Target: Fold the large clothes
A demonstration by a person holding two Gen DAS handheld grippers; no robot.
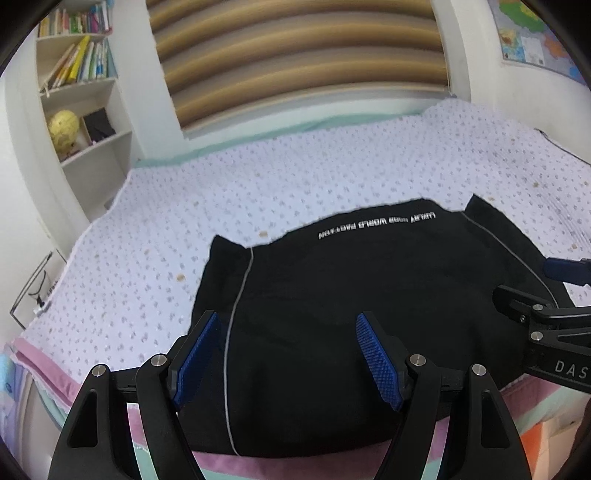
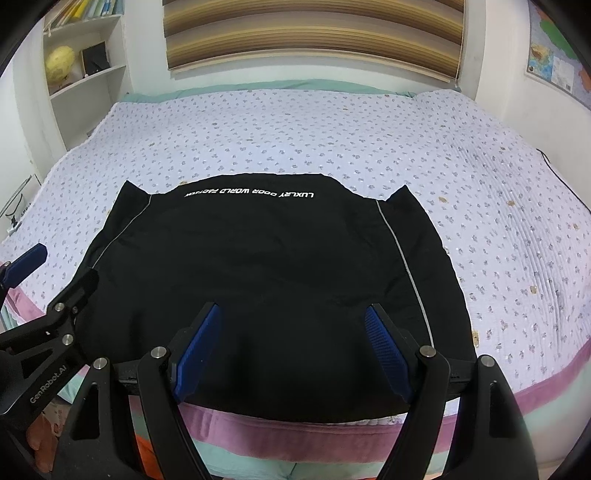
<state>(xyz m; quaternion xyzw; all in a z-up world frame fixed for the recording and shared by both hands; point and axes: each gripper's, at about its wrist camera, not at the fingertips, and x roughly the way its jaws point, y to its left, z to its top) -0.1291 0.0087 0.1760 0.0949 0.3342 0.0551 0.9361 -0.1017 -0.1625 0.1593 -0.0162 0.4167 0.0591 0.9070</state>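
A large black garment [image 1: 332,295] with white lettering and thin grey piping lies flat on the bed, its near edge at the bed's front; it also shows in the right wrist view [image 2: 266,266]. My left gripper [image 1: 288,354] is open and empty, hovering over the garment's near left part. My right gripper [image 2: 291,347] is open and empty over the near middle of the garment. The right gripper shows at the right edge of the left wrist view [image 1: 546,291], and the left gripper at the left edge of the right wrist view [image 2: 51,273].
The bed [image 2: 295,129] has a white floral-dotted cover with a pink border [image 2: 554,373]. A bookshelf [image 1: 81,92] with books and a yellow globe stands at the far left. A striped blind [image 2: 314,33] hangs behind the bed and a map [image 2: 554,62] on the right wall.
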